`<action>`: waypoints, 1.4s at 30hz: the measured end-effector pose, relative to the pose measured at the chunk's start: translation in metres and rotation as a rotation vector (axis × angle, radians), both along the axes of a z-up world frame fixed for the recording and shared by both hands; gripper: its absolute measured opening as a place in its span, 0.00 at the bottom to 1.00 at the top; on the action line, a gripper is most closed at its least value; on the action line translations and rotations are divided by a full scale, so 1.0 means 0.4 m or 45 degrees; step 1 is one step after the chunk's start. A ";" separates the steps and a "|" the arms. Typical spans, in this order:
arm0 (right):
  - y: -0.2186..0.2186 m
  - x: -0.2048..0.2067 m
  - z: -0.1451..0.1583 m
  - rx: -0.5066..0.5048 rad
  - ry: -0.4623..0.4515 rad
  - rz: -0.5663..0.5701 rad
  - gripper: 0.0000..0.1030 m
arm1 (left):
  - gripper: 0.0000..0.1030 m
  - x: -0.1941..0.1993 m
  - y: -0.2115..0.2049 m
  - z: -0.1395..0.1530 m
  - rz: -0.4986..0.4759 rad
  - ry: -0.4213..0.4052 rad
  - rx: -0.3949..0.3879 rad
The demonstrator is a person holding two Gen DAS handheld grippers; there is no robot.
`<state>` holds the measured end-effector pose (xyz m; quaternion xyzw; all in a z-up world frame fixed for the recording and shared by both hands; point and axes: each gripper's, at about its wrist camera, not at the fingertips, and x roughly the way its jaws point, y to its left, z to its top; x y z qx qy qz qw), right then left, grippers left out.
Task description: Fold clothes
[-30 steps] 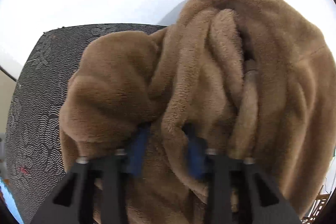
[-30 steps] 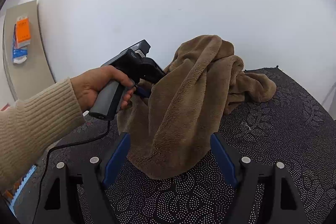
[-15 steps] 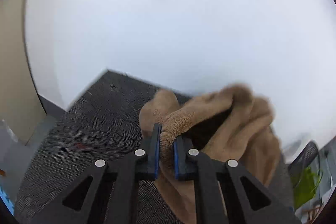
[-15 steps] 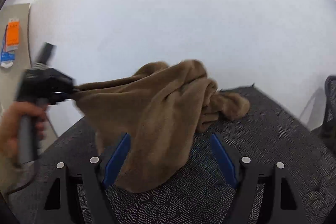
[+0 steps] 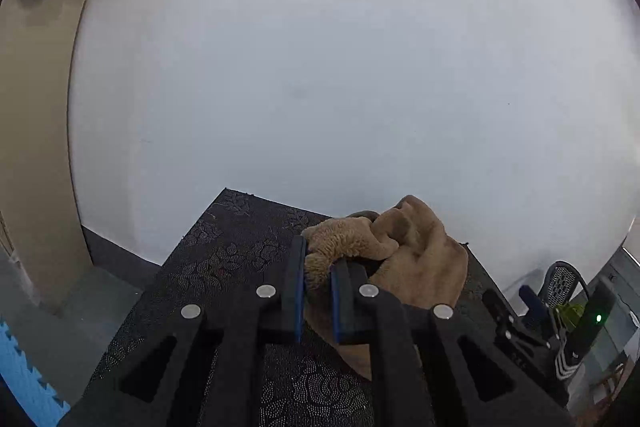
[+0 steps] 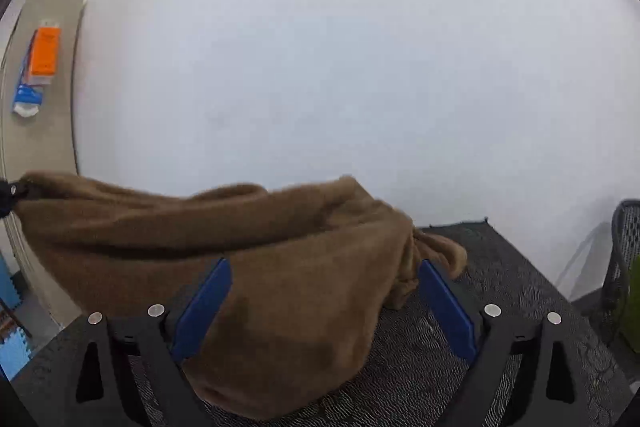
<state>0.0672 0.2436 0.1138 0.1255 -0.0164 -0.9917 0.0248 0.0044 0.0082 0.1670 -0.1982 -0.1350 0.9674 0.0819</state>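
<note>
A brown fleece garment (image 6: 280, 267) is stretched across the dark patterned table (image 6: 500, 267). My left gripper (image 5: 318, 259) is shut on one bunched edge of the garment (image 5: 420, 259) and holds it up at the left; its tip shows at the left edge of the right wrist view (image 6: 6, 199). My right gripper (image 6: 320, 287) is open with blue pads on either side of the hanging fleece, not closed on it. My right gripper also shows in the left wrist view (image 5: 520, 307).
A white wall stands behind the table. A beige panel (image 6: 40, 87) holds an orange and blue box (image 6: 44, 51) at the left. A black mesh chair (image 6: 628, 247) stands at the right. Blue foam mats (image 5: 24, 379) lie on the floor.
My left gripper has pulled the garment edge far out to the left and raised it, stretching the fleece from a heap into a long span. My right gripper stayed open near the fabric.
</note>
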 end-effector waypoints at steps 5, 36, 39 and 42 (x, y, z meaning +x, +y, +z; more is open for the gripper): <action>-0.068 -0.037 0.090 0.090 0.048 0.095 0.99 | 0.11 0.056 0.004 -0.005 -0.019 0.014 -0.022; 0.158 -0.253 0.115 0.121 -0.049 -0.015 0.99 | 0.12 0.167 0.057 -0.042 -0.155 0.006 -0.020; 0.075 -0.242 0.079 0.237 -0.196 0.346 0.99 | 0.12 0.176 0.057 -0.040 -0.148 0.013 -0.011; -0.029 -0.235 0.018 0.458 -0.327 0.557 0.99 | 0.12 0.189 0.055 -0.030 -0.142 0.032 -0.022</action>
